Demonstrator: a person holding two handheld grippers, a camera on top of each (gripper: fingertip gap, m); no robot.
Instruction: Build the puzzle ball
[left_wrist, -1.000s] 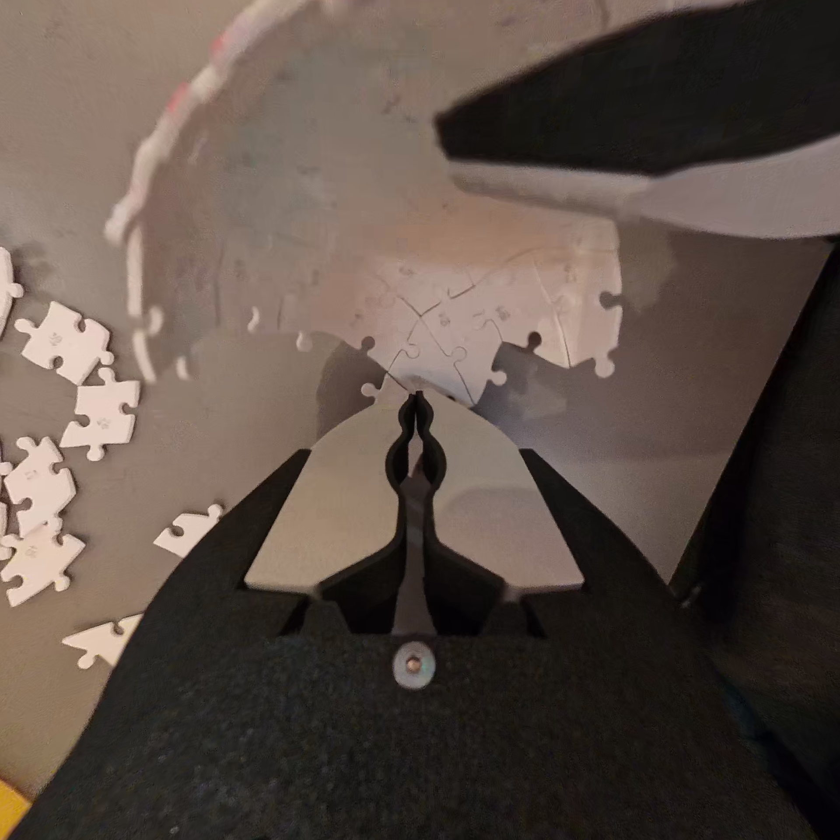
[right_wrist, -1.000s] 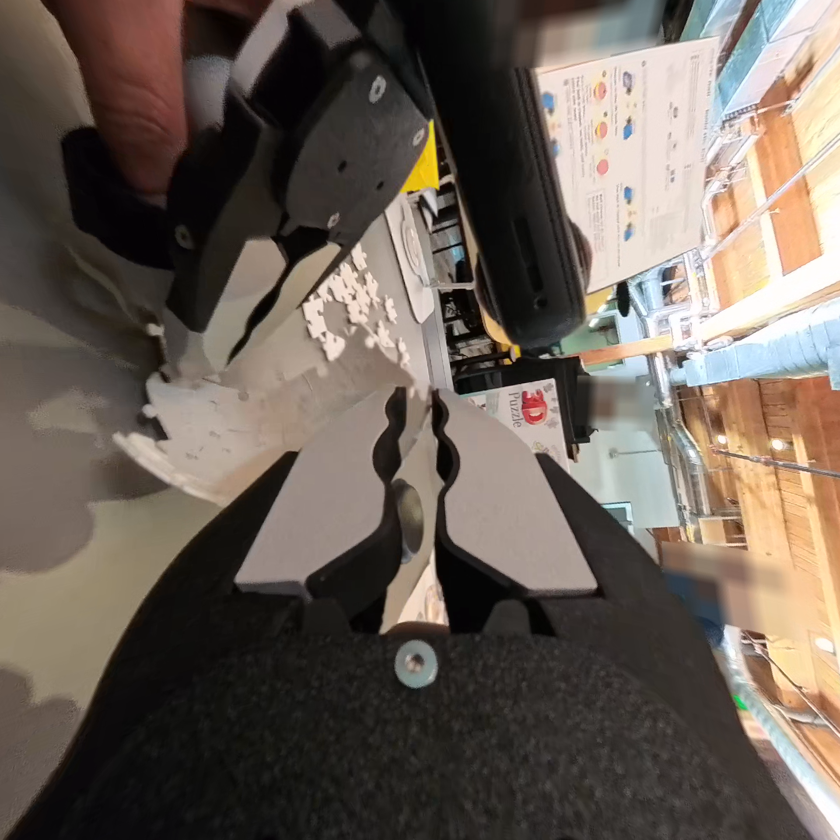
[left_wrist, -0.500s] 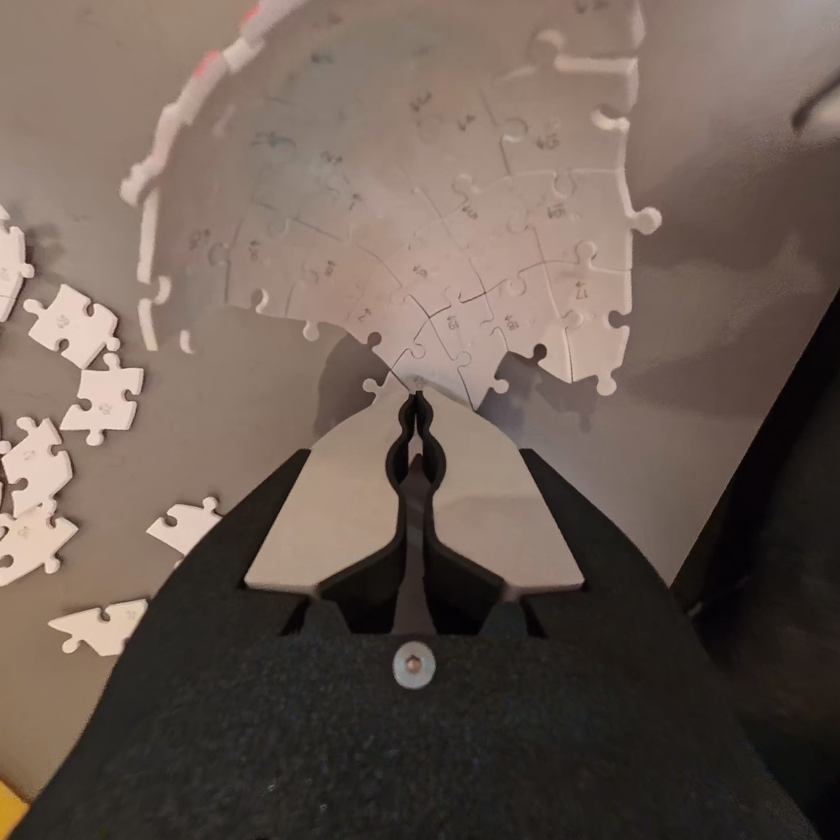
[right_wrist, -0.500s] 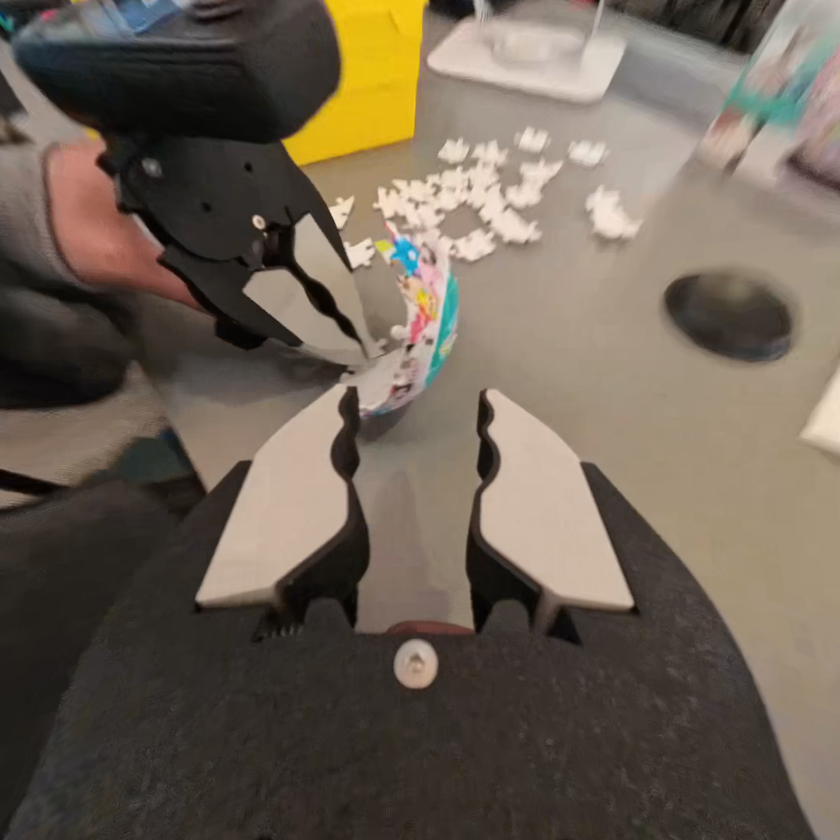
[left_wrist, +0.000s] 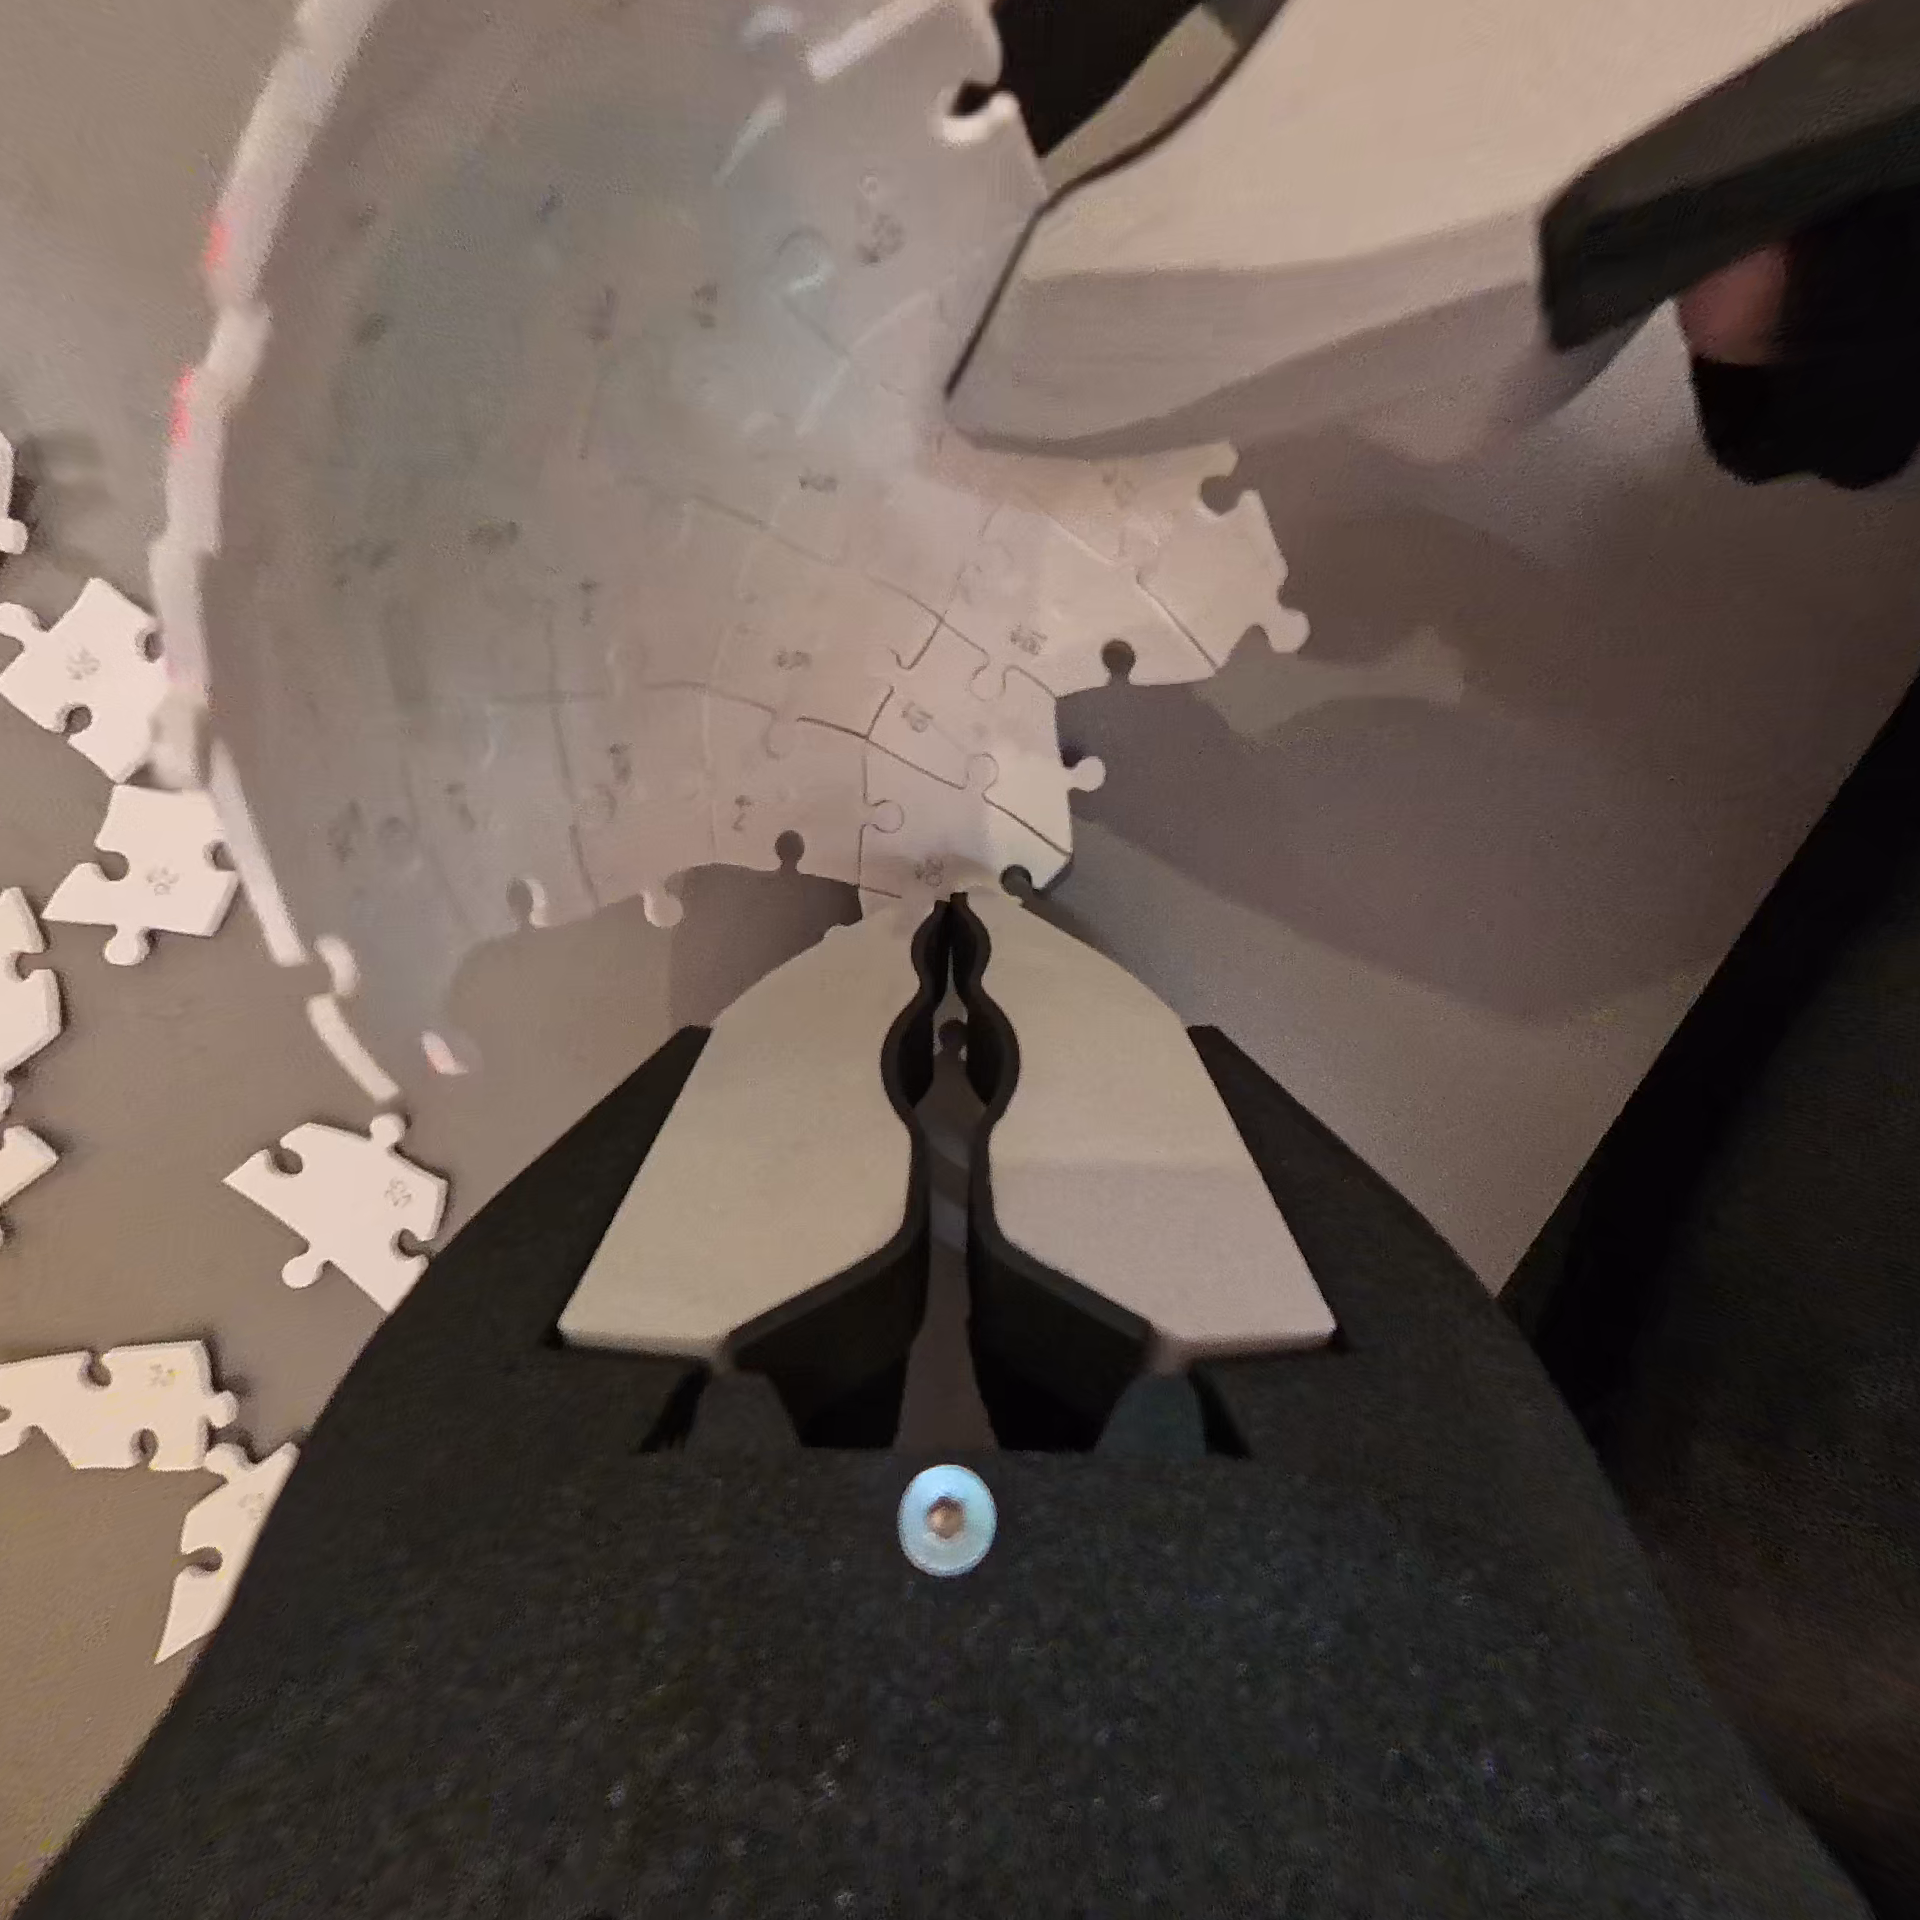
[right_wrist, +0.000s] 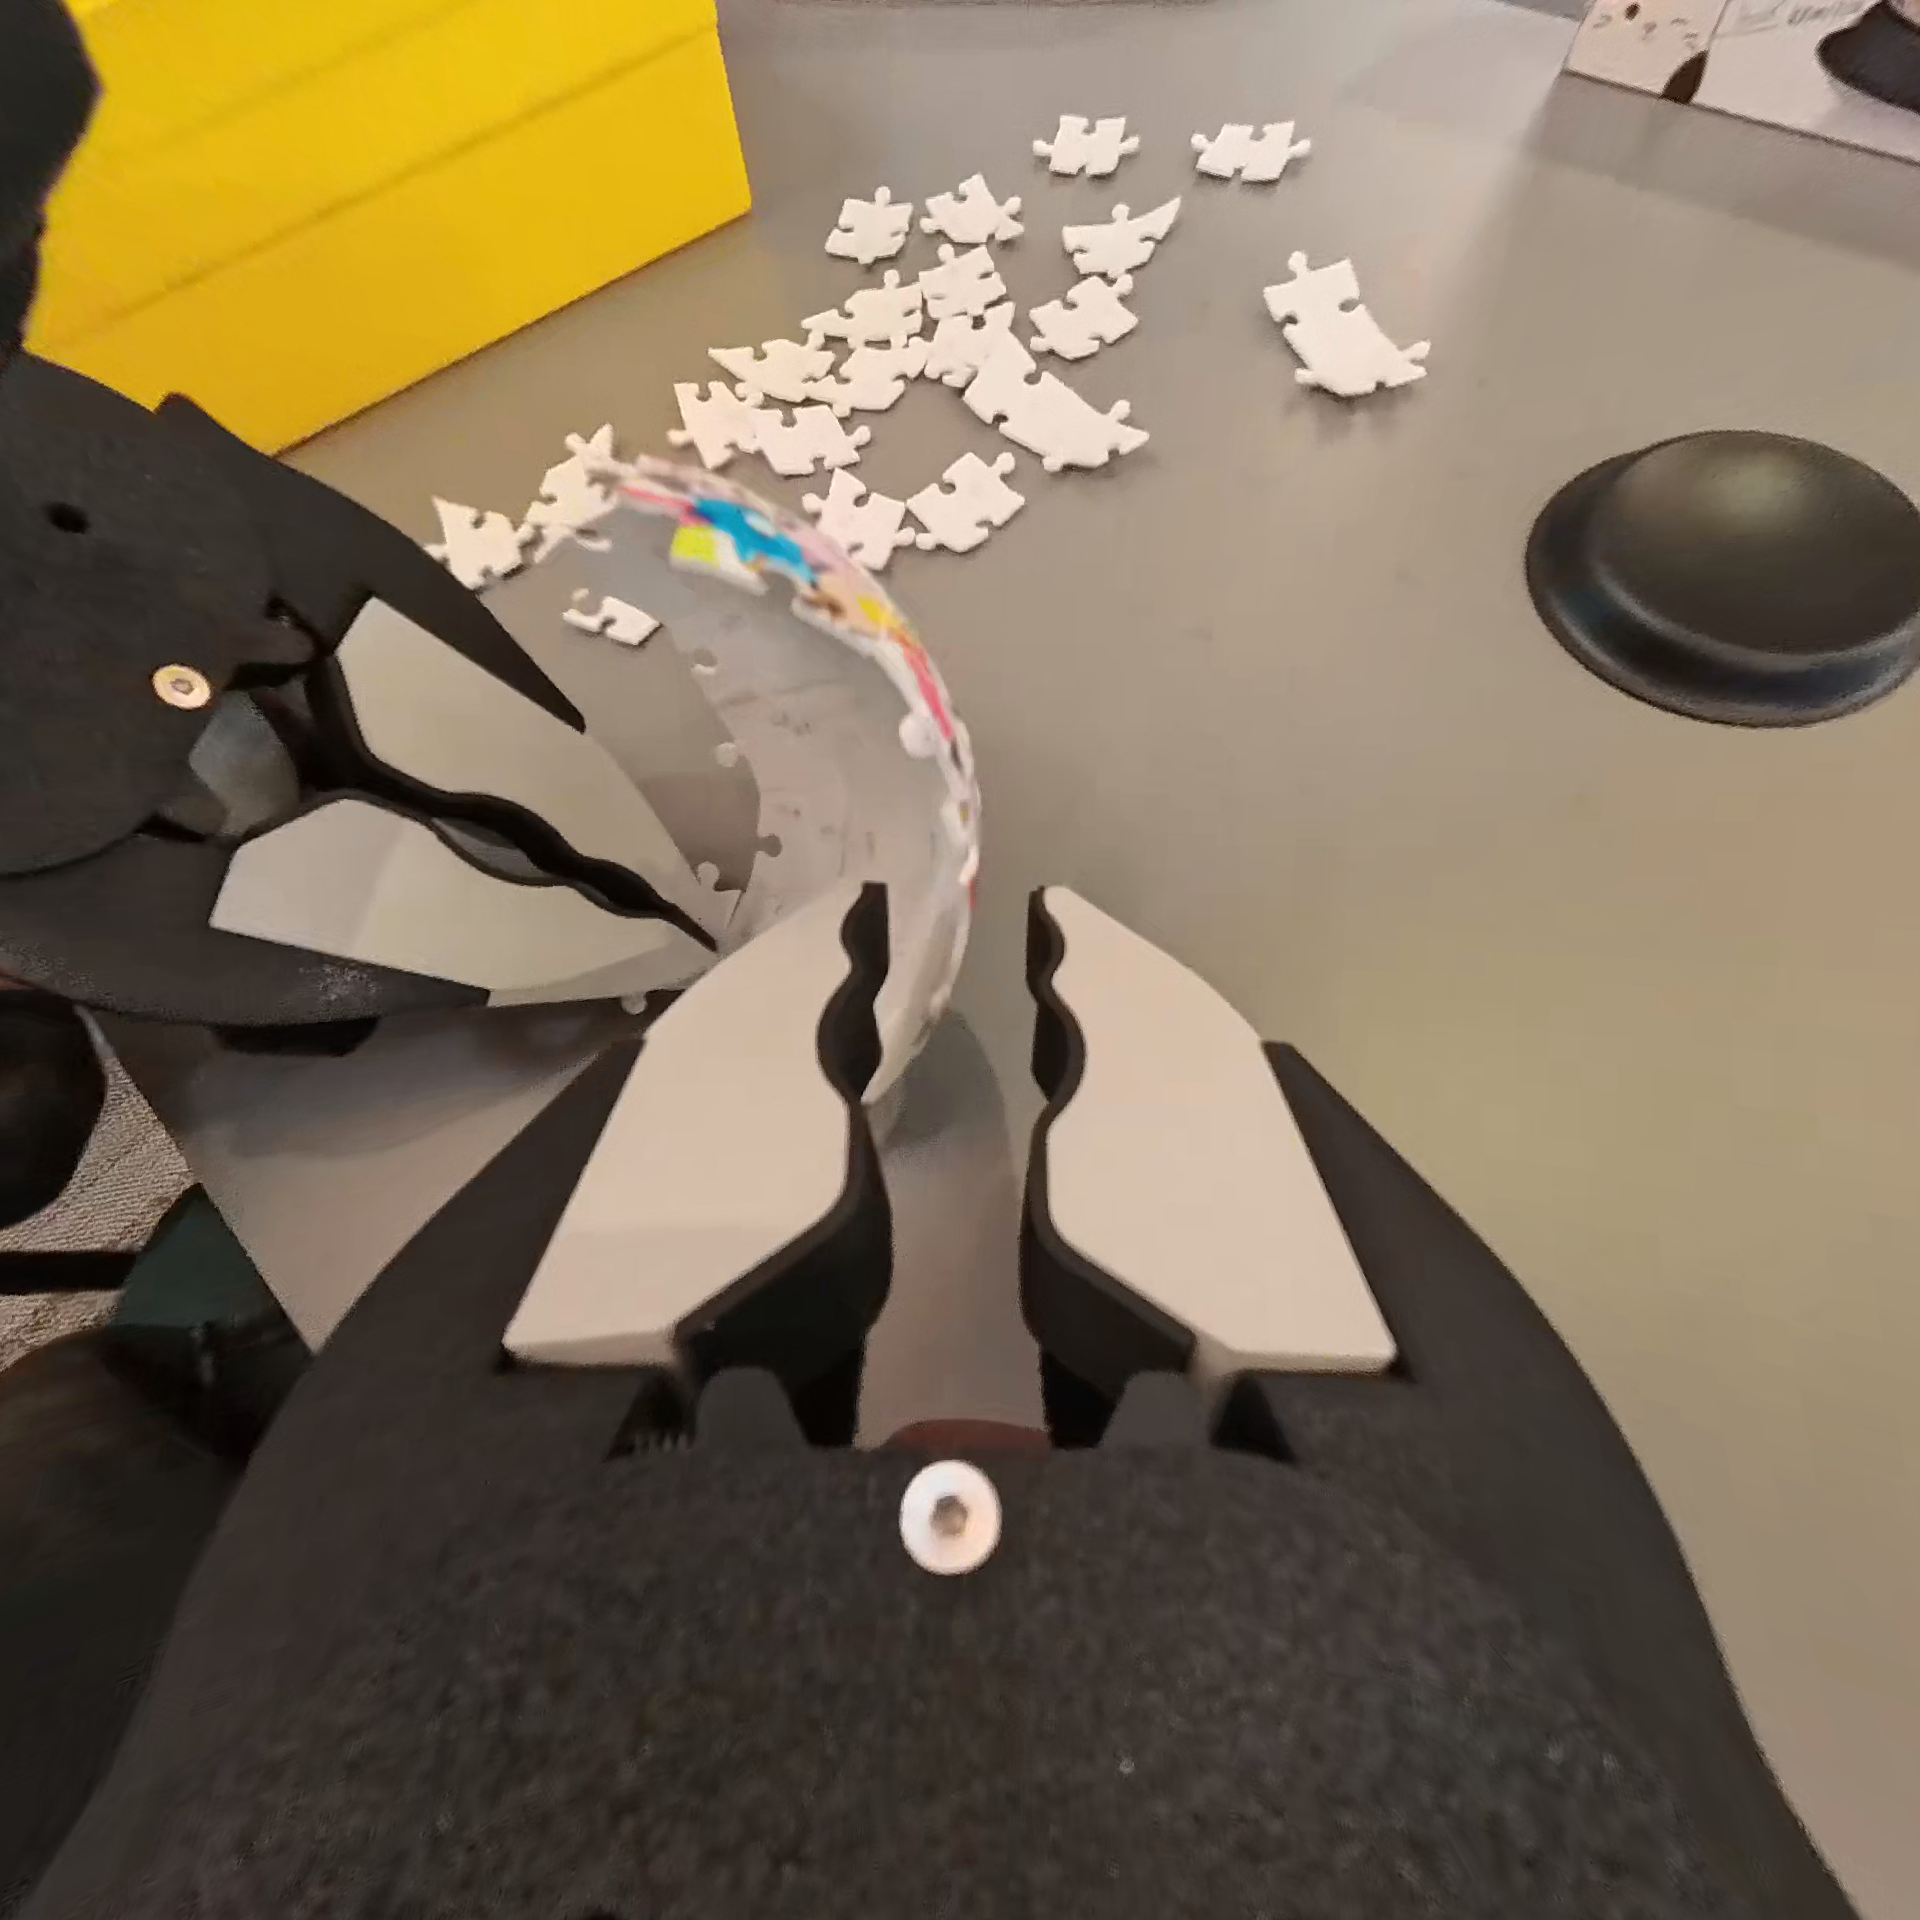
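Puzzle ball shell (left_wrist: 623, 540) is hanging pinched at its edge in the left gripper (left_wrist: 951, 914), while the right gripper (right_wrist: 956, 914) is hovering open beside it.

Parted right claw (right_wrist: 956, 935) beside puzzle shell (right_wrist: 894, 790)

Puzzle shell (left_wrist: 582, 540) top edge cut off, left rim blurred; right gripper (right_wrist: 954, 914) hides its lower part; numbers unreadable on loose pieces (right_wrist: 935, 343).
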